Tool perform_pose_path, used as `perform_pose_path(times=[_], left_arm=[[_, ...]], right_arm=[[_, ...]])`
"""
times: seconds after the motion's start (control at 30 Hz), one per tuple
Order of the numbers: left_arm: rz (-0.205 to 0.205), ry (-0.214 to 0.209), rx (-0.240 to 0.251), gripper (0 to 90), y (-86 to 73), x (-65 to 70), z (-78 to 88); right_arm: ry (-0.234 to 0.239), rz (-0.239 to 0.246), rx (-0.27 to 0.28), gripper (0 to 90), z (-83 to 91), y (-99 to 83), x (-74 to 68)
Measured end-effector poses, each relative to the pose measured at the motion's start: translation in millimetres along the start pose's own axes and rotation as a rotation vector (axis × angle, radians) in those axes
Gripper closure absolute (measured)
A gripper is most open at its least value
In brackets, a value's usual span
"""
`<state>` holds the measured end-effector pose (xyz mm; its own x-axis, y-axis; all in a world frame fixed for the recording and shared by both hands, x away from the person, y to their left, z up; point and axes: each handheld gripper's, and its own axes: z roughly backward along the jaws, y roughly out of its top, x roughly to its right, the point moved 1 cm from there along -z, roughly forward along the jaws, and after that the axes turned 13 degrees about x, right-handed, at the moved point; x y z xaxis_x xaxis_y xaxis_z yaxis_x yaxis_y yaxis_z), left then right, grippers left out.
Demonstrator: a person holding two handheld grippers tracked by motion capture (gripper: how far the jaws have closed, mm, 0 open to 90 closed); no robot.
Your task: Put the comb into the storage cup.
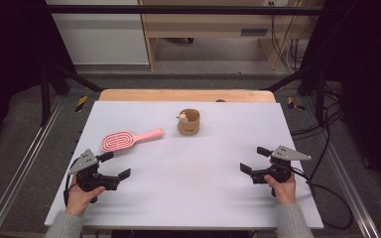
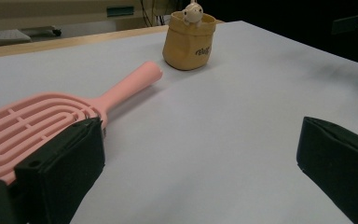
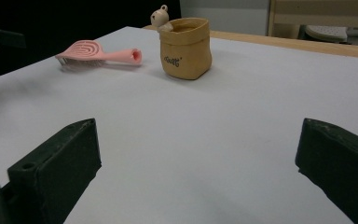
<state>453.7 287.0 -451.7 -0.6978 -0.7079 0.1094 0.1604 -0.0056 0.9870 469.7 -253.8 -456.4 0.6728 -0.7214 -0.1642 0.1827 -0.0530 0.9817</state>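
A pink hairbrush point(image 1: 129, 139) lies flat on the white table top point(image 1: 188, 173), left of the middle, its handle pointing right toward a small tan pouch point(image 1: 189, 122) with a little figure on its rim. My left gripper point(image 1: 113, 165) rests low at the near left, open, just in front of the brush head point(image 2: 28, 126). Nothing sits between its jaws. The pouch point(image 2: 189, 41) stands farther off beyond the brush handle. My right gripper point(image 1: 254, 159) is at the near right, open and empty, facing the pouch point(image 3: 185, 48) and the brush point(image 3: 98, 54) across bare table.
A wooden strip point(image 1: 186, 95) borders the table's far edge. Black frame struts point(image 1: 59, 79) rise at both far corners. Cables point(image 1: 327, 193) trail off the right side. A wooden cabinet point(image 1: 213, 29) stands on the floor beyond.
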Motion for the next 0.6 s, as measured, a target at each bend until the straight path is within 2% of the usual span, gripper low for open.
perform_pose_path(times=[0.6], left_arm=[[0.005, -0.003, -0.013, 0.7, 3.5, 1.1, -3.2]], right_arm=[[0.007, 0.004, -0.014, 0.4, 0.1, 0.0, 0.1]])
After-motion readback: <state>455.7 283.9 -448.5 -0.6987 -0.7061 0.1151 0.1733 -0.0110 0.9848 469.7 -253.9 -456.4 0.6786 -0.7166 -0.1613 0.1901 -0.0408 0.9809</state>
